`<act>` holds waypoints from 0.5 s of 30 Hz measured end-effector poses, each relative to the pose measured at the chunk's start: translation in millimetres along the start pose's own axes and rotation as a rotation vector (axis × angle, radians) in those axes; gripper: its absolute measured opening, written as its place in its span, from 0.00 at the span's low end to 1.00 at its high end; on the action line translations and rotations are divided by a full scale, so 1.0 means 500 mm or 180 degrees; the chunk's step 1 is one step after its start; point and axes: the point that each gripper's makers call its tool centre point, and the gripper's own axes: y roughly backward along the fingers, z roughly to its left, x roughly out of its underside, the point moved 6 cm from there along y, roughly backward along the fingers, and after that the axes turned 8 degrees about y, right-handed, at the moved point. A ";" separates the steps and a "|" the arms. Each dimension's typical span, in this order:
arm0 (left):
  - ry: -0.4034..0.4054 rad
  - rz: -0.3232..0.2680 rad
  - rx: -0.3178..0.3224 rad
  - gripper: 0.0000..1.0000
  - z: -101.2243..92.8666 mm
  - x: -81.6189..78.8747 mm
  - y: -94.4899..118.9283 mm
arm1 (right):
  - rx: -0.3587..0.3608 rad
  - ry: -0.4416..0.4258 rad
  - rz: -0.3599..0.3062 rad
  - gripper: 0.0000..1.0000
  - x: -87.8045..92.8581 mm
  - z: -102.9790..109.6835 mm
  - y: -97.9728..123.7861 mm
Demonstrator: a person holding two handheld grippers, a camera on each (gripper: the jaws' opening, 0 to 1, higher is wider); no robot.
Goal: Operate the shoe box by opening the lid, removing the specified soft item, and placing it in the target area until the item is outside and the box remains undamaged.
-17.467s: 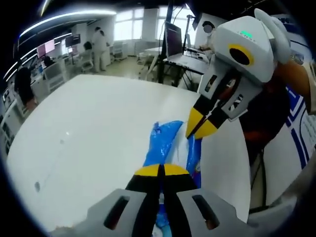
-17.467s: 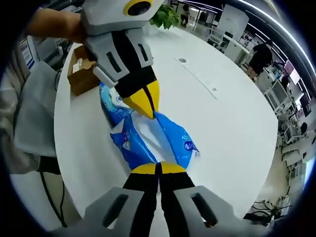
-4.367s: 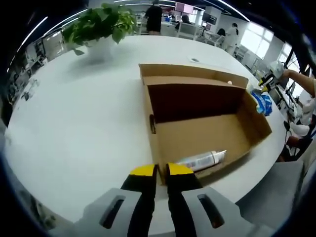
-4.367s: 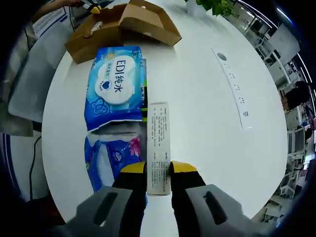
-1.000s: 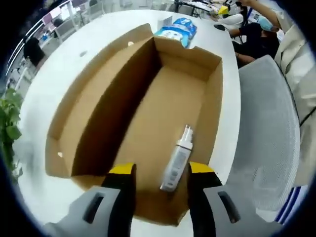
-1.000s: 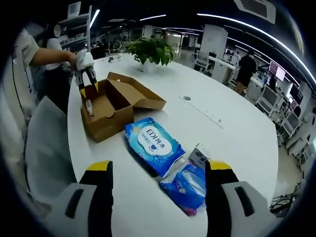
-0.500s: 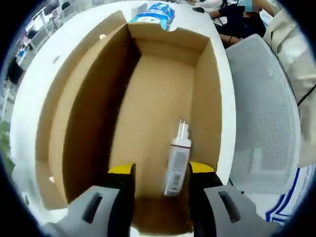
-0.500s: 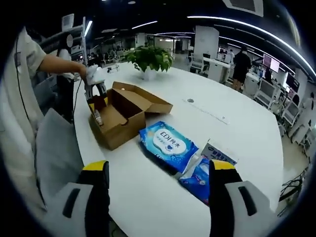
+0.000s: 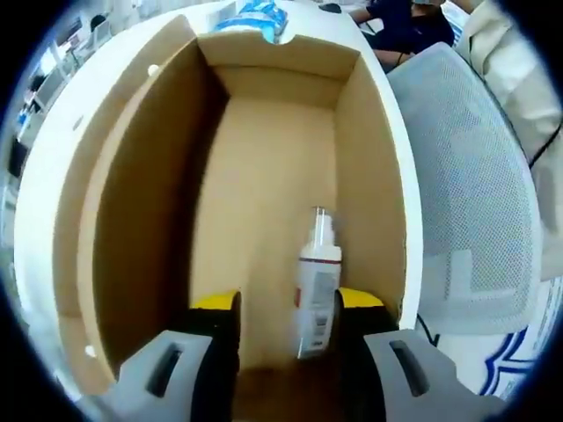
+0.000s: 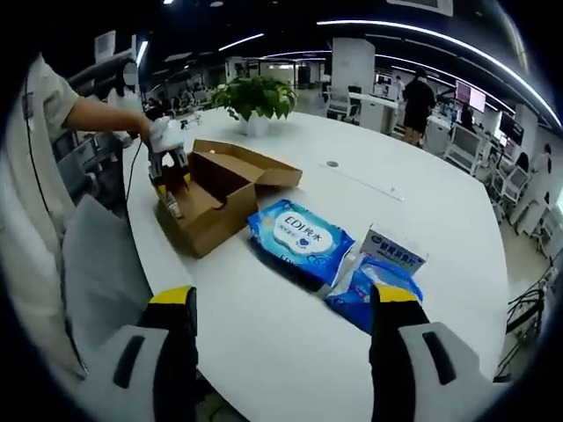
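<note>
I'm lowering my left gripper (image 9: 277, 303), jaws spread, around the white plastic spray bottle (image 9: 317, 283) inside the brown cardboard shoe box (image 9: 132, 202); squeezing gently, avoiding the wall; right gripper (image 10: 280, 303) idling with jaws wide apart.

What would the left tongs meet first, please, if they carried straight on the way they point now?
Most likely the spray bottle lying in the cardboard box: it sits between the open left tongs, though depth is unclear.
</note>
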 end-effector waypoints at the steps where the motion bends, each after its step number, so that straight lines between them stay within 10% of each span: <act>1: -0.0001 -0.0022 -0.0012 0.40 0.001 -0.001 0.001 | 0.0002 -0.0008 0.0000 0.76 0.001 0.000 0.000; 15: -0.0225 0.0004 -0.0051 0.34 0.003 -0.012 0.000 | -0.0033 -0.0022 0.0004 0.75 -0.001 0.003 -0.008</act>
